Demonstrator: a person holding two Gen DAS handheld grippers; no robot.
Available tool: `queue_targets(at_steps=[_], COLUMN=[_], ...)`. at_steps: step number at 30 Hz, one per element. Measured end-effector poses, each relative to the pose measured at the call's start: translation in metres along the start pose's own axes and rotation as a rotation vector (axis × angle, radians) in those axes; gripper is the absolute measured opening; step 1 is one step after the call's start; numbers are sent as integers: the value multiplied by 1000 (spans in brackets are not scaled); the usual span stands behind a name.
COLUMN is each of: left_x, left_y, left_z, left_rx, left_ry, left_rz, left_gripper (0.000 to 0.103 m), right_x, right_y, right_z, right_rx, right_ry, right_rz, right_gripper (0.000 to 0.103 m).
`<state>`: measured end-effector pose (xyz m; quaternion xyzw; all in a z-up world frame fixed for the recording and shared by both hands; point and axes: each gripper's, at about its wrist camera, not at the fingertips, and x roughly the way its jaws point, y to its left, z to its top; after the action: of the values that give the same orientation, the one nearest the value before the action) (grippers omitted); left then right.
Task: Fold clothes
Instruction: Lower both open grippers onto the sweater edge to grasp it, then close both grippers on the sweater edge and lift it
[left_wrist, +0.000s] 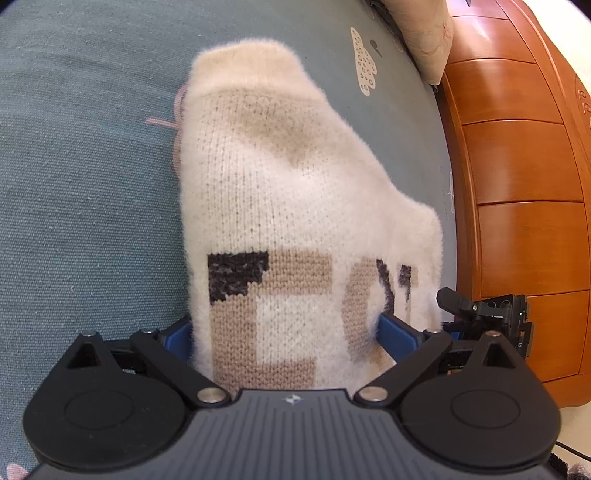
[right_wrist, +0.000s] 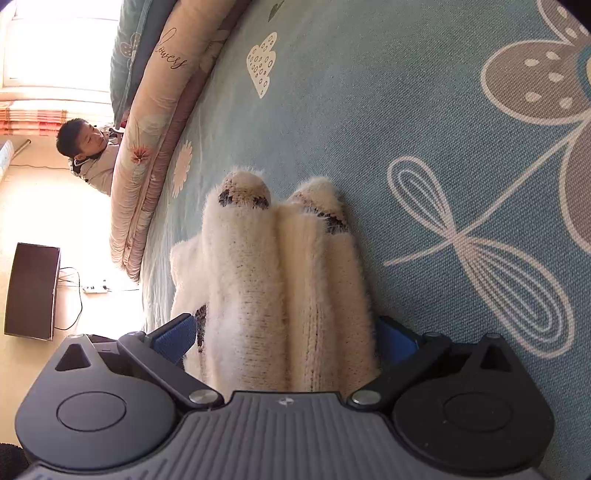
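A fluffy cream knitted sweater (left_wrist: 295, 192) with tan and dark brown blocks fills the middle of the left wrist view, stretching away over the teal bedspread (left_wrist: 85, 184). My left gripper (left_wrist: 288, 332) is shut on its near edge, blue pads (left_wrist: 397, 332) pressing both sides. In the right wrist view the same sweater (right_wrist: 280, 280) is bunched in thick folds, and my right gripper (right_wrist: 288, 339) is shut on that bunch, one blue pad (right_wrist: 177, 332) showing at its left. The fingertips are buried in the fabric.
An orange wooden bed frame (left_wrist: 517, 184) runs along the right, with a black device (left_wrist: 487, 317) in front of it. A rolled quilt (right_wrist: 155, 155) lies along the bed's edge. A person (right_wrist: 88, 151) sits beyond it; a dark screen (right_wrist: 31, 291) and cables lie on the floor.
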<state>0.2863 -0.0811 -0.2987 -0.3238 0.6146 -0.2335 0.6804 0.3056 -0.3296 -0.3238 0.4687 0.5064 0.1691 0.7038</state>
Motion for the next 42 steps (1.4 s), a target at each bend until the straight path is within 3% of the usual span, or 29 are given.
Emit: queue_targets(at_steps=[7, 13, 15, 23, 34, 39, 42], left_x=[0, 7, 3, 1, -6, 3, 3], left_y=[13, 11, 14, 28, 47, 49, 46], left_z=[-9, 0, -4, -11, -15, -12, -11], left_rx=[-48, -15, -10, -40, -75, -94, -70], left_ry=[49, 76, 68, 35, 42, 47, 57], left_rz=[-58, -71, -76, -135, -249, -322, -314], left_gripper=[97, 97, 92, 89, 86, 86, 84], right_x=[-2, 17, 21, 20, 17, 19, 22], right_y=[-1, 4, 8, 13, 4, -3, -1], right_z=[-23, -2, 1, -9, -9, -7, -5], right_rx=[-10, 1, -20, -95, -36, -28, -39], right_ry=[89, 135, 163, 130, 98, 127, 139], right_rz=[8, 29, 26, 0, 53, 113, 97], right_gripper=[103, 103, 103, 99, 99, 99, 99])
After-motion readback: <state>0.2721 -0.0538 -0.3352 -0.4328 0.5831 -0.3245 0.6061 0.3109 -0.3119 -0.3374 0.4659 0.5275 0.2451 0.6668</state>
